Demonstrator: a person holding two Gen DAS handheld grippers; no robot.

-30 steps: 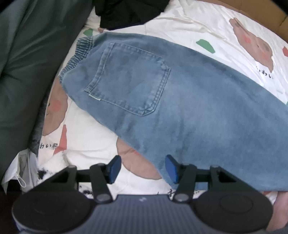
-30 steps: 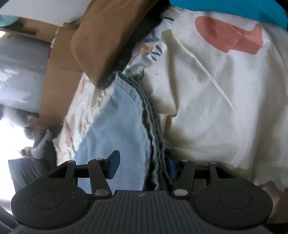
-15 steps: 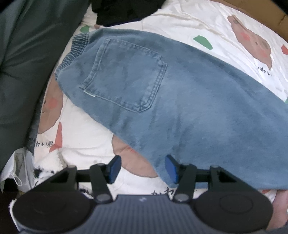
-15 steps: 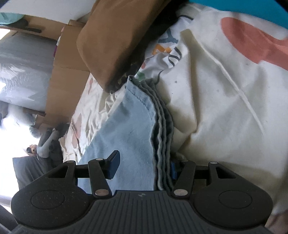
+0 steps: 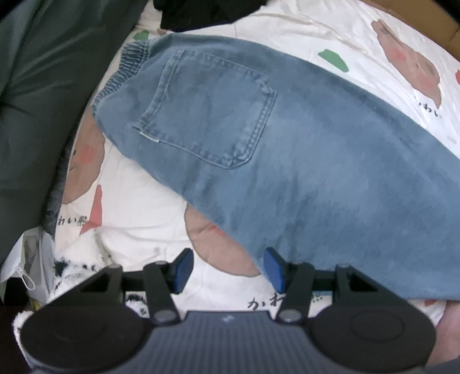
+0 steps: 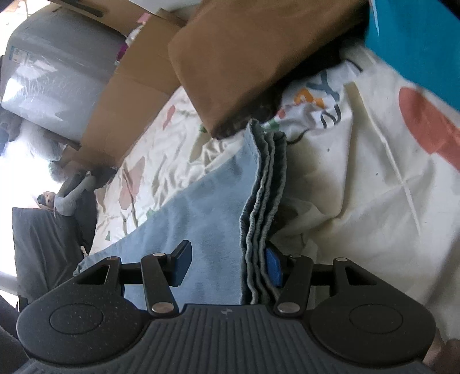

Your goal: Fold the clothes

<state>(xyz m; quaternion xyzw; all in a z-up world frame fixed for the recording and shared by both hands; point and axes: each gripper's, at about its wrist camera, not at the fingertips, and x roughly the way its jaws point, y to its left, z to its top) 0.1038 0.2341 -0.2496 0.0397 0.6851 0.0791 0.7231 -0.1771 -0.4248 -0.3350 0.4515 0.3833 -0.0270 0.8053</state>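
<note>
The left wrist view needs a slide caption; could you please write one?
Open left gripper above blue jeans lying on a printed bedsheet.

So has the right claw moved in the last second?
Yes. In its own view the brown cushion and the jeans hem have slid down and right, and more of the room shows above: the right claw rose and rolled.

Printed white bedsheet (image 5: 287, 26), cardboard boxes (image 6: 129, 95) behind, bright daylight.

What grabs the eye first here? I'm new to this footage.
The blue jeans lie across the bear-print sheet, back pocket up. In the right wrist view, their stacked leg hems sit between the right gripper fingers, below a brown cushion.
</note>
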